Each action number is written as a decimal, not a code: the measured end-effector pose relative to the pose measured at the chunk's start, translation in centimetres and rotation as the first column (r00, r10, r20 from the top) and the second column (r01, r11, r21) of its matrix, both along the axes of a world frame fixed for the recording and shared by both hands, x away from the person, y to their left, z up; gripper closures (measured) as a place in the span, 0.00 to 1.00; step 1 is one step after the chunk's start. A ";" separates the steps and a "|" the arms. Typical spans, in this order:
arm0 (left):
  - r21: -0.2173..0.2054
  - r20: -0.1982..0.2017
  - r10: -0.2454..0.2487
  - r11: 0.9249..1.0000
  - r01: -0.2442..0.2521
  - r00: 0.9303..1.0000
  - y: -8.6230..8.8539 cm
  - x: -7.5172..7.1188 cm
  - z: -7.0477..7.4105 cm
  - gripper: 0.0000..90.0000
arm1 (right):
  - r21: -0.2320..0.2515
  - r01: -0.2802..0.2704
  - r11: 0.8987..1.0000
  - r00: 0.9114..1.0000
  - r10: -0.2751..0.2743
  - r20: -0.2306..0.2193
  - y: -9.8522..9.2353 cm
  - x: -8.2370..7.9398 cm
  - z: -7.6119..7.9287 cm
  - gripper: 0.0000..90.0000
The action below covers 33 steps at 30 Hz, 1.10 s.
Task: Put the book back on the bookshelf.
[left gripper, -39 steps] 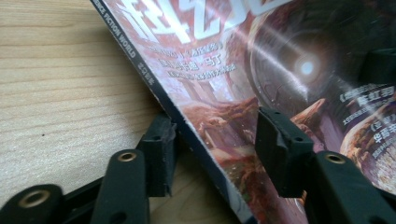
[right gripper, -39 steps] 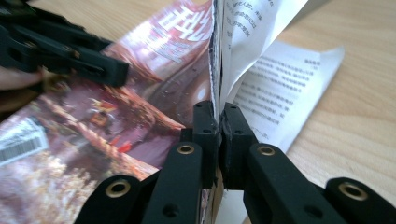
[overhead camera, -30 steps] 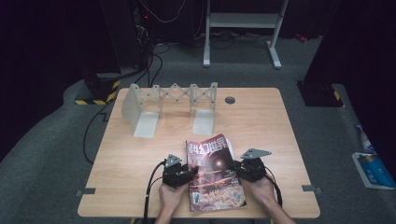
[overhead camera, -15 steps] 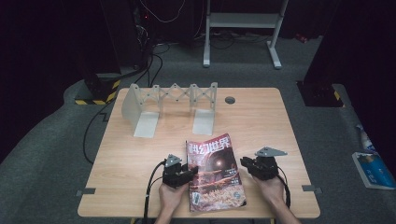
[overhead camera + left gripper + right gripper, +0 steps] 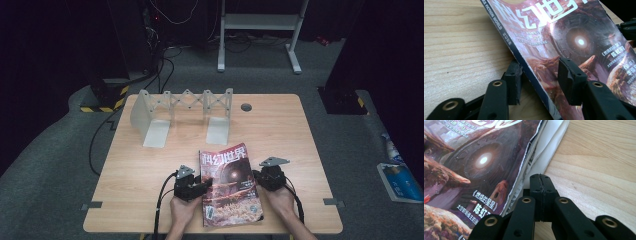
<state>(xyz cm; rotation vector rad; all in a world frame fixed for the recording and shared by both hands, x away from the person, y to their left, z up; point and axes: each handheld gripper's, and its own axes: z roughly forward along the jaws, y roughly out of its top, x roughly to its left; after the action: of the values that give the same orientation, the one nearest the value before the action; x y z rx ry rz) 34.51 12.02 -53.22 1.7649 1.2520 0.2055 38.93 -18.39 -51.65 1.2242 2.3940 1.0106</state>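
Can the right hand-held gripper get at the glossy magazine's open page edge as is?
Probably yes: the right hand-held gripper, jaws closed, sits right beside the glossy magazine page edge on bare wood, nothing between.

A grey folding rack (image 5: 180,112) at the far side of the wooden table (image 5: 280,125), blue packet (image 5: 398,180) on the floor.

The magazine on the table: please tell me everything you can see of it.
The magazine is a closed, glossy paperback with a dark sci-fi cover, white Chinese title and a glowing ring. It lies near the wooden table's front edge. The left gripper straddles its spine, jaws open. Its page edges fan slightly beside the shut right gripper.
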 end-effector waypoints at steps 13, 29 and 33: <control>-0.072 -0.030 -0.056 0.996 0.054 0.998 0.2 0.3 -0.1 0.47 | 0.035 -0.048 0.998 0.999 0.048 0.009 0.6 -0.1 -0.3 1.00; -0.112 -0.051 -0.083 0.991 0.077 0.995 0.2 0.4 -0.1 0.43 | 0.101 -0.119 0.988 0.993 0.118 0.012 3.1 -0.7 -0.5 1.00; -0.099 -0.057 -0.071 0.993 0.065 0.996 0.3 0.4 -0.1 0.50 | 0.101 -0.125 0.987 0.992 0.124 0.014 3.4 -0.7 -0.3 1.00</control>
<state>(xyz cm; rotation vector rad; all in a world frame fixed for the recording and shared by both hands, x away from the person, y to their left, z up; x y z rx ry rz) 34.93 12.29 -53.28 1.7384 1.2218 0.0515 38.27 -14.99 -51.98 1.1128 2.4667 1.1857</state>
